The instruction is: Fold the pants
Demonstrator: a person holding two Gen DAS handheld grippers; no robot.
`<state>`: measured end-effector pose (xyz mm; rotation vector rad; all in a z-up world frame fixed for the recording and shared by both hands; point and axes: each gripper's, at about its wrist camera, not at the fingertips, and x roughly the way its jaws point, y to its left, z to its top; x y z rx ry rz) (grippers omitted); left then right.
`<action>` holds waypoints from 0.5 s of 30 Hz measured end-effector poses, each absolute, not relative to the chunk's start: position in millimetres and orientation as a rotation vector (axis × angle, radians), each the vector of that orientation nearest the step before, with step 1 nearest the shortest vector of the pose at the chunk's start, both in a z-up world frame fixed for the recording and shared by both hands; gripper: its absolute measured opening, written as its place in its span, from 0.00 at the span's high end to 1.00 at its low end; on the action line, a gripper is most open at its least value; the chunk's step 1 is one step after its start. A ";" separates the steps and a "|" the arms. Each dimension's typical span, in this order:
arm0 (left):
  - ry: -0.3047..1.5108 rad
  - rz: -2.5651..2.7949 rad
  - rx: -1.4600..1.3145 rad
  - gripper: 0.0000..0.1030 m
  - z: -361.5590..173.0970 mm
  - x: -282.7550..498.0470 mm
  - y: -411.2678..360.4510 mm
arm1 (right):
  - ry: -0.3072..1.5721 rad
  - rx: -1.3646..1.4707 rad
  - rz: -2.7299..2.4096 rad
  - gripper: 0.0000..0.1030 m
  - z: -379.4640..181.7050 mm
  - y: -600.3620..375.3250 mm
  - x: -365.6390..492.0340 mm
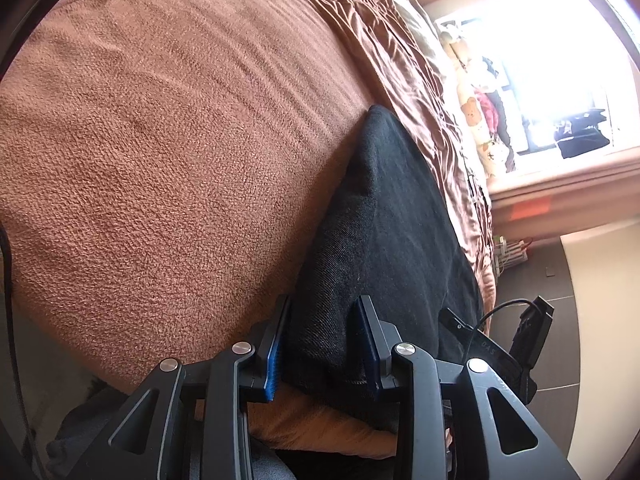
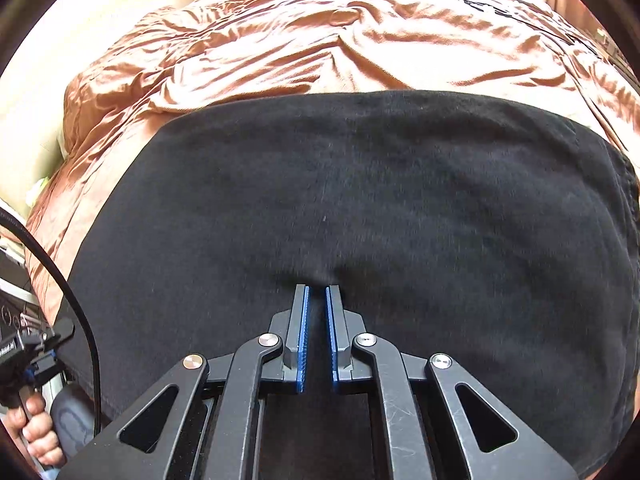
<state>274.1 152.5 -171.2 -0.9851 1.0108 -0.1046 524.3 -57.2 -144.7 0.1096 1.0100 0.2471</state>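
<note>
The black pants (image 2: 360, 200) lie folded flat on a brown bed cover (image 2: 320, 40). In the left wrist view the pants (image 1: 384, 220) run away from me along the right side of a brown fleece blanket (image 1: 160, 140). My left gripper (image 1: 324, 304) has its jaws apart around the near corner of the pants, with cloth between the blue pads (image 1: 274, 356). My right gripper (image 2: 317, 290) has its jaws nearly closed, pinching a small ridge of the pants' near edge. The other gripper (image 2: 24, 352) and the hand on it show at the left edge of the right wrist view.
The bed's edge drops to a dark tiled floor (image 1: 532, 280) at the right of the left wrist view. A bright window (image 1: 560, 60) with hanging clothes lies beyond. A black cable (image 2: 72, 300) curves at the left of the right wrist view.
</note>
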 end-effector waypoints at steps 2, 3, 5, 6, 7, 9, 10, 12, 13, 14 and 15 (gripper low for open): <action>1.008 -0.101 -0.989 0.68 -171.4 274.1 152.8 | 1.014 0.112 0.242 0.98 -144.2 -58.6 536.0; 1.007 -0.099 -0.991 0.68 -171.6 274.3 152.8 | 1.016 0.113 0.237 0.98 -144.2 -59.2 542.6; 1.007 -0.096 -0.991 0.68 -172.0 273.7 153.2 | 1.020 0.114 0.232 0.98 -144.5 -59.2 554.4; 1.007 -0.095 -0.991 0.68 -172.2 274.0 153.3 | 1.023 0.113 0.228 0.98 -144.4 -59.0 560.8; 1.008 -0.094 -0.991 0.68 -172.0 274.9 152.5 | 1.026 0.113 0.227 0.98 -144.8 -58.9 566.6; 1.010 -0.092 -0.990 0.67 -172.4 275.4 152.1 | 1.031 0.113 0.224 0.98 -145.3 -58.6 578.6; 1.012 -0.092 -0.990 0.67 -172.6 275.8 151.8 | 1.032 0.111 0.222 0.98 -145.3 -58.0 584.1; 1.013 -0.093 -0.992 0.67 -172.8 277.6 150.3 | 1.033 0.104 0.216 0.98 -144.6 -56.9 595.1; 1.014 -0.093 -0.992 0.67 -173.1 278.0 150.2 | 1.033 0.100 0.211 0.98 -144.8 -56.0 599.3; 1.016 -0.093 -0.991 0.67 -173.1 277.7 149.8 | 1.034 0.100 0.207 0.98 -145.0 -55.6 604.1; 1.017 -0.092 -0.990 0.67 -173.3 278.4 149.8 | 1.037 0.102 0.201 0.99 -145.7 -55.2 609.3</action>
